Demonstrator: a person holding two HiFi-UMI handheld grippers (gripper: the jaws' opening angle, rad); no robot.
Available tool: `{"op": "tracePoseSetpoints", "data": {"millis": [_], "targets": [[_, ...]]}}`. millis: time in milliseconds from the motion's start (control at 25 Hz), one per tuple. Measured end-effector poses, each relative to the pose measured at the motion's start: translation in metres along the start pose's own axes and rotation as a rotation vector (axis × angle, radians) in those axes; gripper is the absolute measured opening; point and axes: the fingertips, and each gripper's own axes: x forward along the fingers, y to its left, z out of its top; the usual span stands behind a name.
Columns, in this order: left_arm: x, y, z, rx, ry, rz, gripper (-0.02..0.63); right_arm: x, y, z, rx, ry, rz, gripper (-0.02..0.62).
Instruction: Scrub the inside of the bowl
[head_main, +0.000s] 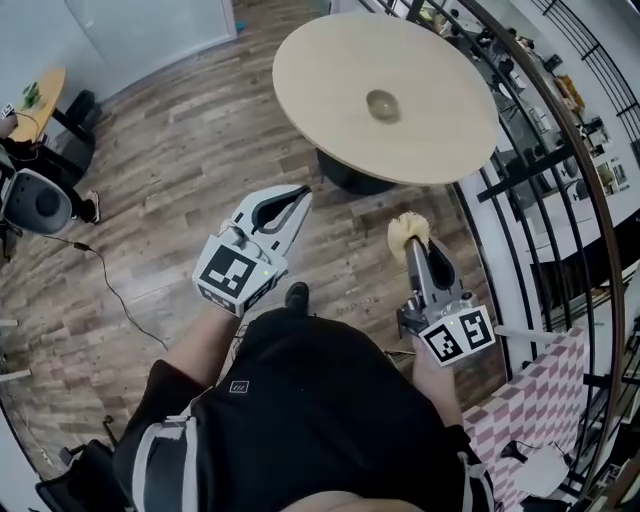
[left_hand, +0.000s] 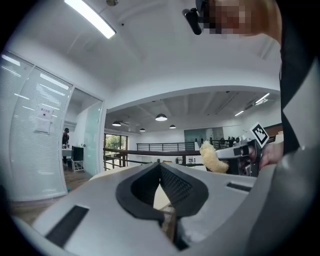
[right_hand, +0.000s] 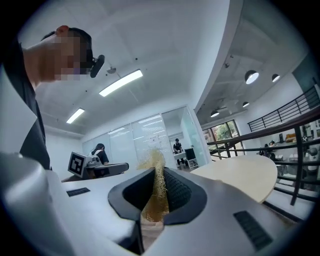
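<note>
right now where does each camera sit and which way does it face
Head view: on the person's head, facing down at the table, bowl, left gripper, right gripper, torso.
Left gripper view: rides that gripper, tilted up across the room; jaws shut.
Right gripper view: likewise tilted up; jaws clamp the scrubber.
Shared: each gripper view catches the other gripper.

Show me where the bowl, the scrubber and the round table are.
bowl (head_main: 382, 105), head view, its hollow middle.
scrubber (head_main: 408, 232), head view, its fluffy yellow head.
round table (head_main: 320, 70), head view, bare top left of the bowl.
</note>
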Motion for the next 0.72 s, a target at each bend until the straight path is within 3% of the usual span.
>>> {"op": "tracePoseSetpoints", "data": {"millis": [200, 360, 720], "targets": [[0.055, 0.051, 0.003, 0.007, 0.006, -0.037, 0.009, 0.057, -0.044, 0.014, 0.019, -0.043, -0.045, 0.058], [0.092, 0.079, -0.011, -0.044, 0.04, -0.05, 0.008, 0.09, -0.075, 0.01, 0.033, -0.016, -0.048, 0.058], [0.196, 0.139, -0.038, -0.09, 0.079, -0.007, 0.008, 0.168, -0.174, 0.011, 0.048, 0.007, -0.016, 0.058]]}}
